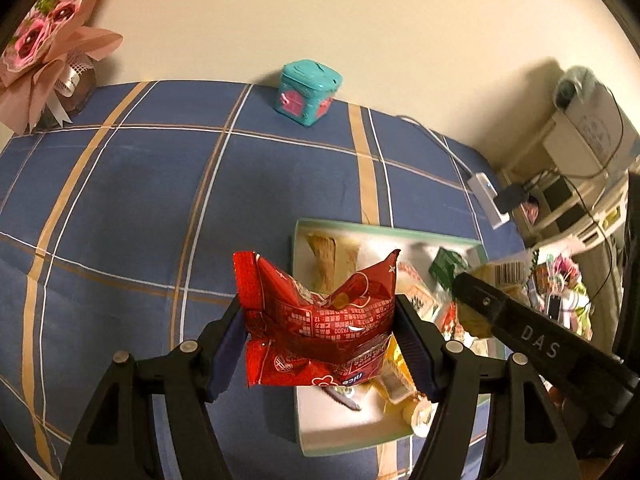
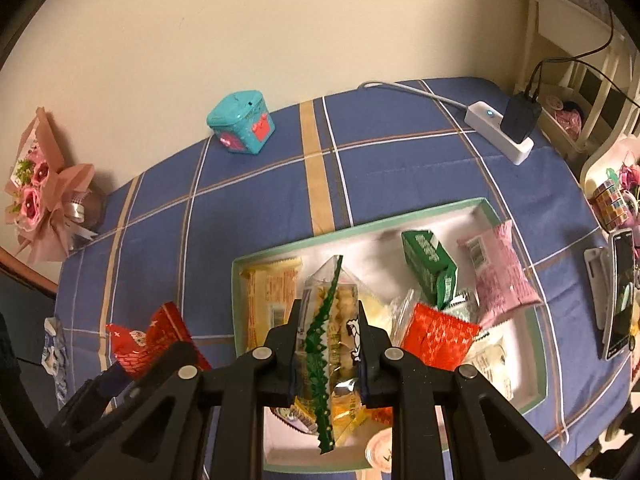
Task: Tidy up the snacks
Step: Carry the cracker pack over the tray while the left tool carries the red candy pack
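My left gripper (image 1: 320,312) is shut on a crumpled red snack packet (image 1: 316,332), held above the blue cloth just left of the tray. The same packet (image 2: 148,340) shows at the lower left of the right wrist view. My right gripper (image 2: 330,312) is shut on a clear packet with a green serrated seam (image 2: 332,320), hanging over the white, green-rimmed tray (image 2: 360,228). One right finger (image 1: 520,320) crosses the left wrist view. In the tray lie a green carton (image 2: 428,268), a pink packet (image 2: 500,272), another red packet (image 2: 436,336) and a yellow-orange packet (image 2: 272,300).
A blue checked cloth (image 1: 140,200) covers the table. A teal box (image 2: 242,128) stands by the wall, a pink bouquet (image 2: 40,204) at the far left. A white power strip with a black charger (image 2: 500,132) and a phone (image 2: 620,300) lie to the right.
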Demonstrator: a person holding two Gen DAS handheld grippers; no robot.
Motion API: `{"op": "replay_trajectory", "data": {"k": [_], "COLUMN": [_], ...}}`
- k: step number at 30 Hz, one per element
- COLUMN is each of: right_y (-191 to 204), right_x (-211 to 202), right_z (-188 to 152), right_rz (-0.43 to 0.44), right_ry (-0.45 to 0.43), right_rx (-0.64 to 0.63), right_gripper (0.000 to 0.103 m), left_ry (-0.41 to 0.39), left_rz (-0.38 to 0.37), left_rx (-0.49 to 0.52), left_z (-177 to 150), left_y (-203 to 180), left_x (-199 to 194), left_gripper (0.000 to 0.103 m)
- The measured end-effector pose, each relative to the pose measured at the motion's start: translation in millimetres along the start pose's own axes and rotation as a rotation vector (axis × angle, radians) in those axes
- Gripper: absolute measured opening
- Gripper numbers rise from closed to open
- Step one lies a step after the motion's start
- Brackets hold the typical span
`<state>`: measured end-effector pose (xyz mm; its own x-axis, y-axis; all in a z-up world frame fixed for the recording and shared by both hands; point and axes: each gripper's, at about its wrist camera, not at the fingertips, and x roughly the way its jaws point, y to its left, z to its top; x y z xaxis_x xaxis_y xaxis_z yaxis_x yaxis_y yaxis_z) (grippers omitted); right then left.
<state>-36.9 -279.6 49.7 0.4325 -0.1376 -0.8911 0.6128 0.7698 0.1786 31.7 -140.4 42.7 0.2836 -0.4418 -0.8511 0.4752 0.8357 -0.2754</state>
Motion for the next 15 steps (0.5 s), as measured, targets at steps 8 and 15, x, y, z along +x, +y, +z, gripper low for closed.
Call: {"op": "replay_trajectory", "data": {"k": [8,15], "right_y": [-6.9,-19.4], "right_x": [-6.0,-7.4], "right_z": [-15.8,-29.8], "right_rz": [-0.031,-0.057], "right_ry": [0.005,0.025], "right_rx": [-0.003,0.007], "right_gripper": [0.022,0.022], "left_ry": [0.029,0.065], "left_rz": [-0.019,-0.022], "left_rx": [0.010,0.035], "left_z": [-21.7,-39.2], "left_y": [-5.2,-13.1], "left_x": [-0.9,3.5], "left_gripper": [0.072,0.072]}}
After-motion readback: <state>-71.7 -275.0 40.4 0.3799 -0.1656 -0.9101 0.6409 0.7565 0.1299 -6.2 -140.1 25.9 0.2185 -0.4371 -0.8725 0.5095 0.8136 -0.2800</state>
